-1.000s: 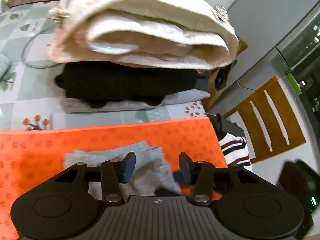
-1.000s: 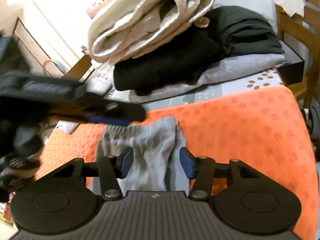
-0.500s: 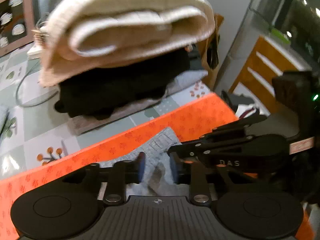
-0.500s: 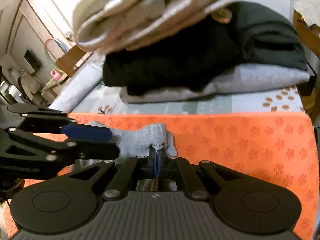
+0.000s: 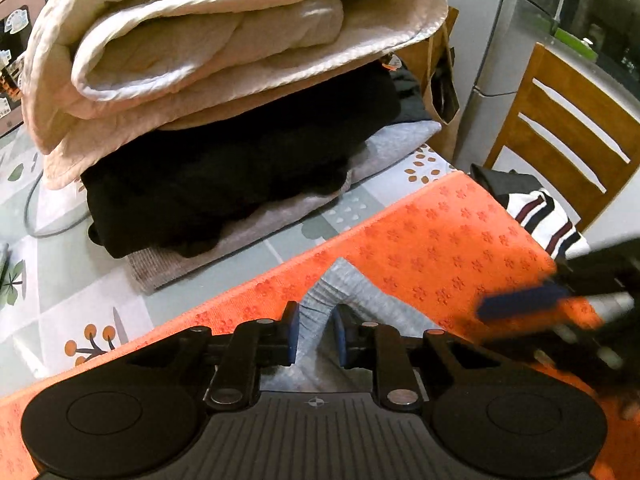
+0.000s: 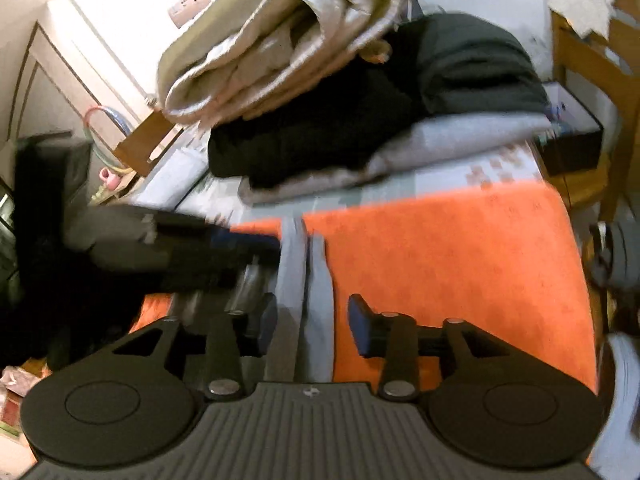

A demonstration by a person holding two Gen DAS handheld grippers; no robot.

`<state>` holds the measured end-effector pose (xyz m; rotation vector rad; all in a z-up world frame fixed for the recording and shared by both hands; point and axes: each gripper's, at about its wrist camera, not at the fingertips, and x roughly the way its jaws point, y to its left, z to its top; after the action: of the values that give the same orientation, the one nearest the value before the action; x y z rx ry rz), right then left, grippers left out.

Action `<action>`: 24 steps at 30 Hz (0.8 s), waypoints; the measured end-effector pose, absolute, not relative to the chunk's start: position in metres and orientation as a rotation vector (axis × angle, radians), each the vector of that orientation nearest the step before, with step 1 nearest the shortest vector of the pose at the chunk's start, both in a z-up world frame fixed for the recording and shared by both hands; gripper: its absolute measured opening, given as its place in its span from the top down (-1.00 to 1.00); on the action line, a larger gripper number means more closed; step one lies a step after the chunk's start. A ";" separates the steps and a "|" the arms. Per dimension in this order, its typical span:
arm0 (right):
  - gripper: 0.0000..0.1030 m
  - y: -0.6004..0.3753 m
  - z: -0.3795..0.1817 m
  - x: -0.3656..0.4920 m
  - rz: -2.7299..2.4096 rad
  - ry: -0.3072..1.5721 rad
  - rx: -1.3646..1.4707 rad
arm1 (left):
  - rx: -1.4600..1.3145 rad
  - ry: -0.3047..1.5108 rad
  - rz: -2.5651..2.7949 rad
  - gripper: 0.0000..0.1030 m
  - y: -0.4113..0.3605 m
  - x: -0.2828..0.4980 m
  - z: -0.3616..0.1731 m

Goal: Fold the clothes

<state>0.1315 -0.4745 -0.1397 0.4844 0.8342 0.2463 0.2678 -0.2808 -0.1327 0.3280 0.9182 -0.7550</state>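
A small grey ribbed garment (image 5: 360, 292) lies gathered into a narrow strip on the orange mat (image 5: 440, 240). My left gripper (image 5: 314, 332) is shut on its near end, with the blue pads pressing the cloth from both sides. In the right wrist view the same grey garment (image 6: 296, 264) runs as two narrow bands between the jaws of my right gripper (image 6: 312, 328). Those jaws are opening and the pads stand clear of the cloth. The left gripper (image 6: 248, 240) shows blurred at the strip's far end, and the right gripper's blue pad (image 5: 520, 304) shows blurred at the right.
A tall stack of folded clothes stands behind the mat: a cream quilted piece (image 5: 224, 40) on black (image 5: 240, 168) and grey layers. A wooden chair (image 5: 560, 120) with a striped garment (image 5: 548, 216) is at the right. A black box (image 6: 572, 144) sits at the table's far corner.
The left jaws closed on the grey garment and rolled. The right jaws shut on the cloth half a second ago and have since opened. The garment went from lying flat to a bunched strip.
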 end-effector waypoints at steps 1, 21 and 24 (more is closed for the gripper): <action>-0.01 -0.475 -0.140 0.123 0.249 0.843 0.495 | 0.330 0.915 -0.753 0.56 -0.281 0.267 -0.133; 0.17 -0.458 -0.156 0.056 0.328 0.973 0.616 | 0.337 0.915 -0.739 0.53 -0.285 0.269 -0.133; 0.92 -0.457 -0.161 0.050 0.304 0.994 0.613 | 0.335 0.912 -0.739 0.52 -0.284 0.268 -0.134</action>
<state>0.0496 -0.4568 -0.1609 0.6135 0.9943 0.3038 0.2684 -0.2841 -0.1335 0.3349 0.9121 -0.7391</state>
